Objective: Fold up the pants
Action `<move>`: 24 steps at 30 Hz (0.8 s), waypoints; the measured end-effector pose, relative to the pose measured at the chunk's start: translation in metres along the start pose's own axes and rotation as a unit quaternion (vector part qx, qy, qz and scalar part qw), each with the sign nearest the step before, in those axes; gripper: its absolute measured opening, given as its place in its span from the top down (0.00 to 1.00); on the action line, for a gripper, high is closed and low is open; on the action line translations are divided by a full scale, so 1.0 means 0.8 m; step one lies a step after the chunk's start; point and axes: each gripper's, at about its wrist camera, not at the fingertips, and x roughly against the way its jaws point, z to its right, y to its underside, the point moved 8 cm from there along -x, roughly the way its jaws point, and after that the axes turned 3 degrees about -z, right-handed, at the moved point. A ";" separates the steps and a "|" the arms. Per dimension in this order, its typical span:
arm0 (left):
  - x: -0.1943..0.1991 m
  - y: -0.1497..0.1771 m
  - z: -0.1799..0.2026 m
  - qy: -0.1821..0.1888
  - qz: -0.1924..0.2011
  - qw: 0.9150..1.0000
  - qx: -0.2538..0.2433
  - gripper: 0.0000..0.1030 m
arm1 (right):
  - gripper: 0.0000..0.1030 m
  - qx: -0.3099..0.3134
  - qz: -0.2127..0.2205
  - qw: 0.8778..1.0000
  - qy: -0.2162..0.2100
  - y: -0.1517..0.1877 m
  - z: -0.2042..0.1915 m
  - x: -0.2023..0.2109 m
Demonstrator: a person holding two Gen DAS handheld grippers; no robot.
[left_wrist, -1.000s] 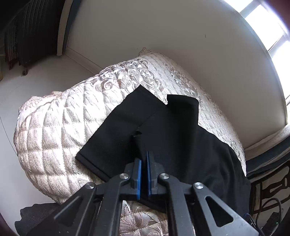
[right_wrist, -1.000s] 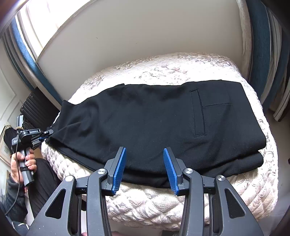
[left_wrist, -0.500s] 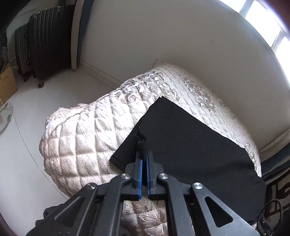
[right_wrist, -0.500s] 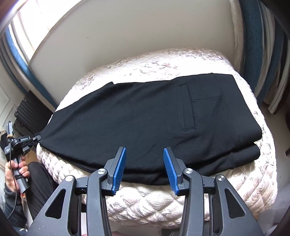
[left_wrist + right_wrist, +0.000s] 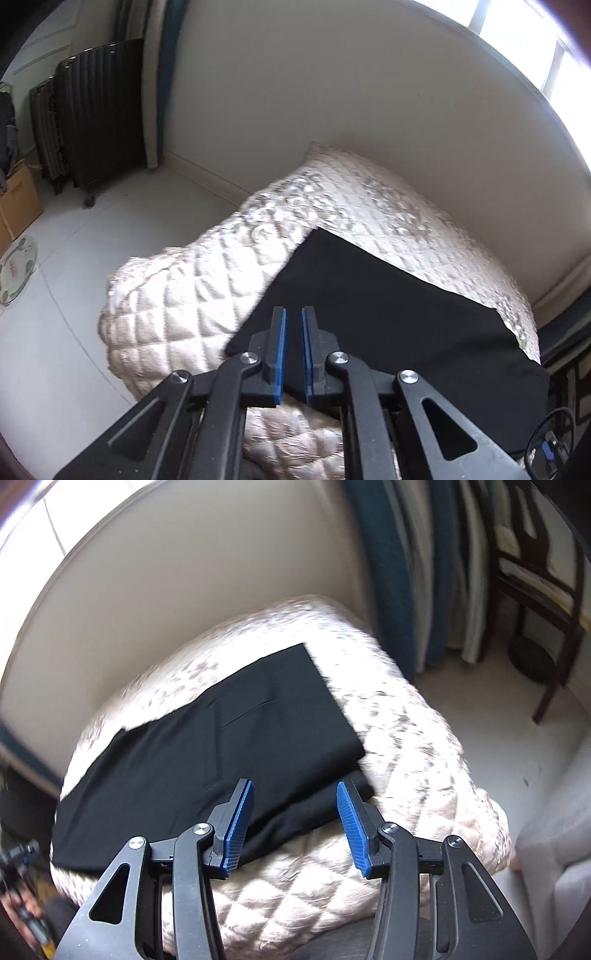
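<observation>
The black pants [image 5: 388, 317] lie flat and folded lengthwise on a quilted cream cushion [image 5: 192, 295]. In the right wrist view the pants [image 5: 221, 738] show a back pocket seam and a doubled edge at the near right corner. My left gripper [image 5: 292, 321] hovers over the near left end of the pants, its blue pads a small gap apart with nothing between them. My right gripper [image 5: 293, 801] is wide open and empty above the near right corner of the pants.
The cushion [image 5: 424, 768] stands against a pale wall [image 5: 332, 92]. Dark suitcases [image 5: 92, 118], a cardboard box [image 5: 18, 199] and a round scale [image 5: 16, 269] are on the floor at left. Curtains [image 5: 406, 572] and a dark wooden chair [image 5: 535, 590] stand at right.
My left gripper has let go of the pant leg it held shut and its pads have parted slightly. The legs now lie flat. My right gripper swung toward the right, still open.
</observation>
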 end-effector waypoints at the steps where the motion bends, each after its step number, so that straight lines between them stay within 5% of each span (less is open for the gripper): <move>1: -0.006 0.006 0.022 0.021 -0.008 1.000 -0.018 0.75 | 0.54 -0.010 -0.002 1.000 -0.001 -0.003 0.004 -0.003; 3: -0.019 0.021 0.065 0.059 -0.029 0.997 -0.051 0.66 | 0.54 -0.026 -0.005 1.000 -0.010 -0.009 0.012 -0.011; 6: -0.034 0.056 0.133 0.110 -0.066 0.985 -0.114 0.65 | 0.54 -0.048 -0.002 0.999 -0.013 -0.022 0.022 -0.018; 9: -0.035 0.090 0.193 0.160 -0.091 0.968 -0.169 0.62 | 0.54 -0.081 -0.042 0.995 -0.030 -0.024 0.032 -0.041; 13: -0.033 0.127 0.254 0.207 -0.116 0.943 -0.235 0.57 | 0.55 -0.098 -0.038 0.993 -0.054 -0.031 0.033 -0.044; 15: -0.032 0.139 0.271 0.215 -0.118 0.934 -0.260 0.57 | 0.79 -0.076 -0.021 0.996 -0.048 -0.036 0.026 -0.036; 18: -0.037 0.146 0.285 0.218 -0.125 0.929 -0.271 0.57 | 0.92 -0.068 -0.008 0.996 -0.053 -0.043 0.027 -0.028; 24: -0.029 0.142 0.283 0.225 -0.119 0.928 -0.273 0.56 | 0.93 -0.087 0.016 0.992 -0.087 -0.049 0.024 0.014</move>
